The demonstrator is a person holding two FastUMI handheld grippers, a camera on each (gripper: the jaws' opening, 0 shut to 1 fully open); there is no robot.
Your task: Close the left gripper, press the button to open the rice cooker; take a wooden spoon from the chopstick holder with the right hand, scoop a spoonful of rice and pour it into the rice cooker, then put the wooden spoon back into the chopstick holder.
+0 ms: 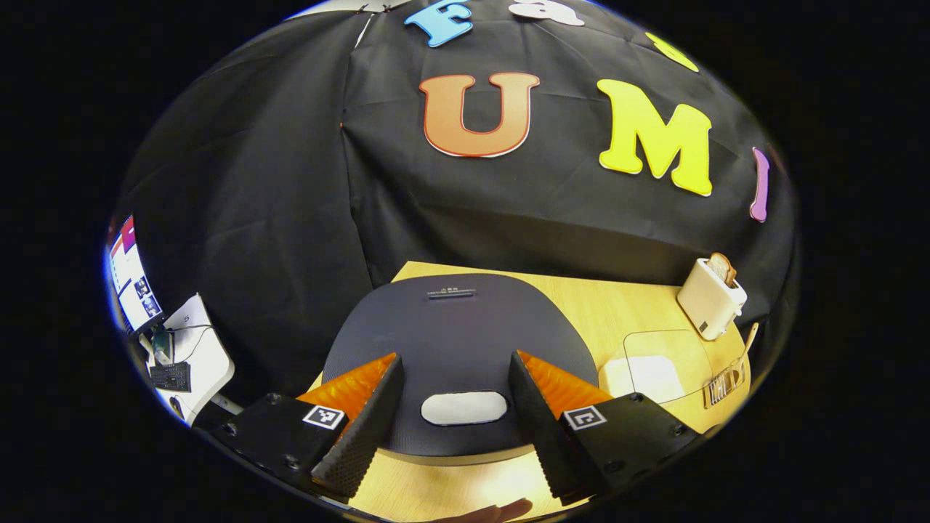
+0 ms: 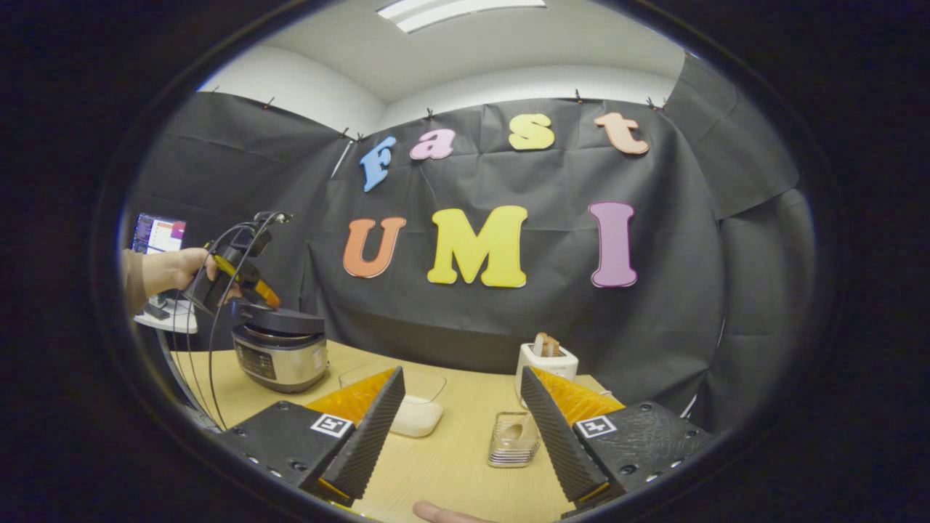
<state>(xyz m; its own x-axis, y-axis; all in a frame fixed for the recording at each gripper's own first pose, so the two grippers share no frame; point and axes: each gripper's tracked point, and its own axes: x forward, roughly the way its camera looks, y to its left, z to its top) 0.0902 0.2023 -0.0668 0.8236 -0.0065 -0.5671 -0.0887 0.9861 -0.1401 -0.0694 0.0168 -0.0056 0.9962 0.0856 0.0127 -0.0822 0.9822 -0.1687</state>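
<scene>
The rice cooker (image 1: 458, 349) fills the lower centre of the left gripper view, lid down, its pale button (image 1: 463, 407) between the left gripper (image 1: 454, 410)'s spread, empty fingers. It looks heavy and rigid; the button should give to a firm press.

Lower centre of the right gripper view, the chopstick holder (image 2: 514, 439) holds a light, stiff wooden spoon (image 2: 513, 428), best pinched at the handle. The right gripper (image 2: 461, 421) is spread, empty.

The wooden table (image 2: 450, 465) looks smooth.

White toaster (image 2: 548, 365) with bread, far table (image 2: 465, 465) side; monitor (image 2: 158, 234) beyond.
</scene>
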